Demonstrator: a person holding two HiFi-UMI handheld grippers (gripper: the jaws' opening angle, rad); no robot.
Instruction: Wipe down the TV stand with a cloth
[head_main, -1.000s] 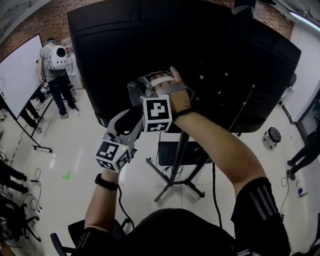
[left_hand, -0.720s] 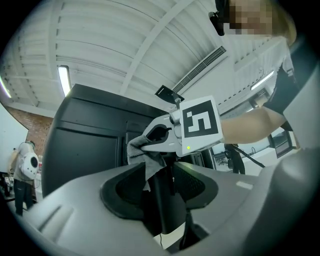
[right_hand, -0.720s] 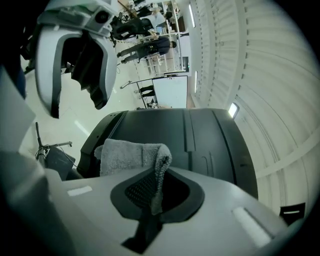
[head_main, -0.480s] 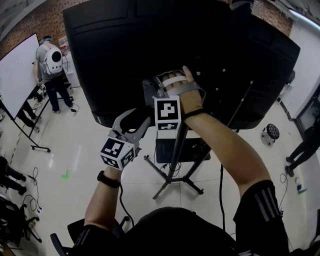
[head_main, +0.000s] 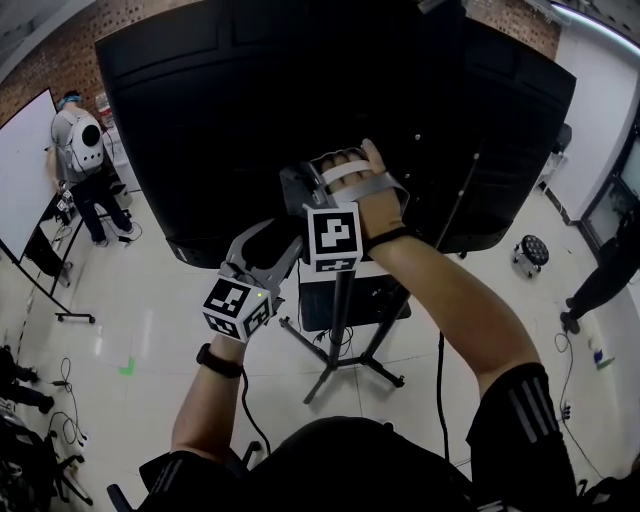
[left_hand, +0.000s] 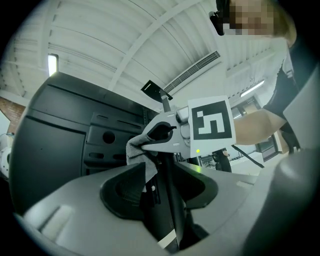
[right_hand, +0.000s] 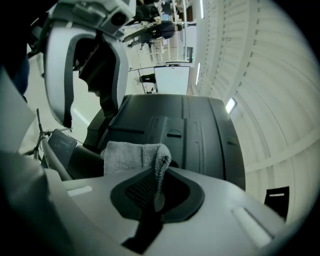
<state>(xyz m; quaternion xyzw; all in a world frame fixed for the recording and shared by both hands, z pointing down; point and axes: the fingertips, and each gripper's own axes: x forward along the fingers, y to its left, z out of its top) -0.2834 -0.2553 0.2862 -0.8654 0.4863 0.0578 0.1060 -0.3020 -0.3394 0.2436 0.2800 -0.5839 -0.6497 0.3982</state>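
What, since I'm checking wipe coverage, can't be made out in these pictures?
What the grey terry cloth touches: head view, hidden by the right gripper.
Top of the black stand pole: head view, behind the marker cube.
Dust on it: too dark in every view.

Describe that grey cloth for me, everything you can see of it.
The grey cloth looks like soft, looped towelling, folded into a thick wad. One edge is pinched between the shut jaws of the right hand-held gripper, and the rest sticks out past the tips. It is raised close to the black back of the TV. In the left gripper view, a corner hangs beside the stand's black pole.
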